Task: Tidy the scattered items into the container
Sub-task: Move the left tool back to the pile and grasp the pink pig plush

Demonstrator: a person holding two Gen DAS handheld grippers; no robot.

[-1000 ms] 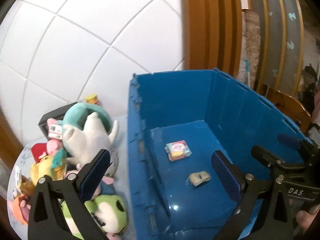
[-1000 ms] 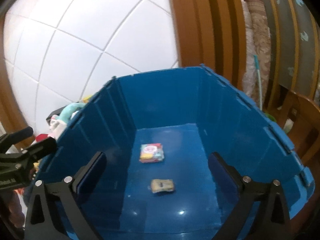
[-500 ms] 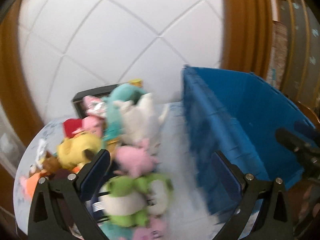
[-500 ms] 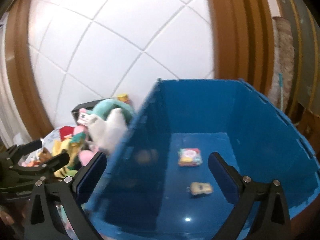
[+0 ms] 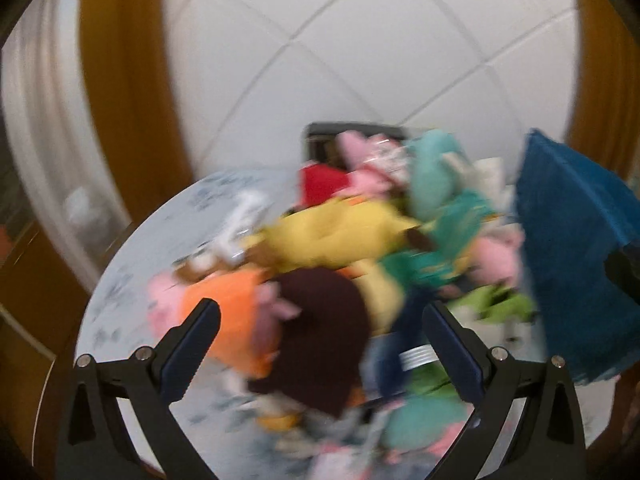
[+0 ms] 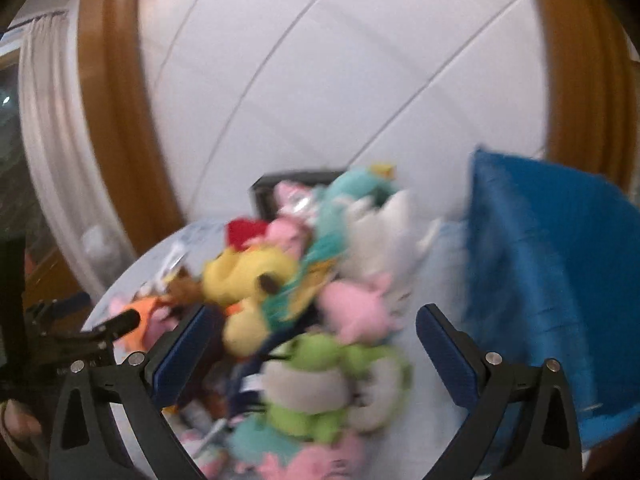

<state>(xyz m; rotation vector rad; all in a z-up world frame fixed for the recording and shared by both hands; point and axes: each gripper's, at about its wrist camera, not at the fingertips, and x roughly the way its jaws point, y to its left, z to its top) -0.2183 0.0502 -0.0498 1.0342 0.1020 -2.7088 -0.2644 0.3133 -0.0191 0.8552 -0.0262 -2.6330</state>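
We are at the reach-and-choose step: both the left gripper (image 5: 320,344) and the right gripper (image 6: 316,344) hang wide open and empty over the heap of plush toys (image 6: 288,292) on the round table (image 5: 120,292), with the blue crate (image 6: 532,280) standing at the table's right edge. Next we need to settle one gripper's jaws around a single toy, probably the dark brown plush (image 5: 320,340) or the green frog plush (image 6: 316,376) (blur hides their outlines), close, and carry it over the crate's wall.

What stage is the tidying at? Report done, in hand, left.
Done: nothing visible now; the blue plastic crate's inside is out of view. In hand: nothing, left tongs and right tongs are open and empty. Left: the whole heap of plush toys on the round table.
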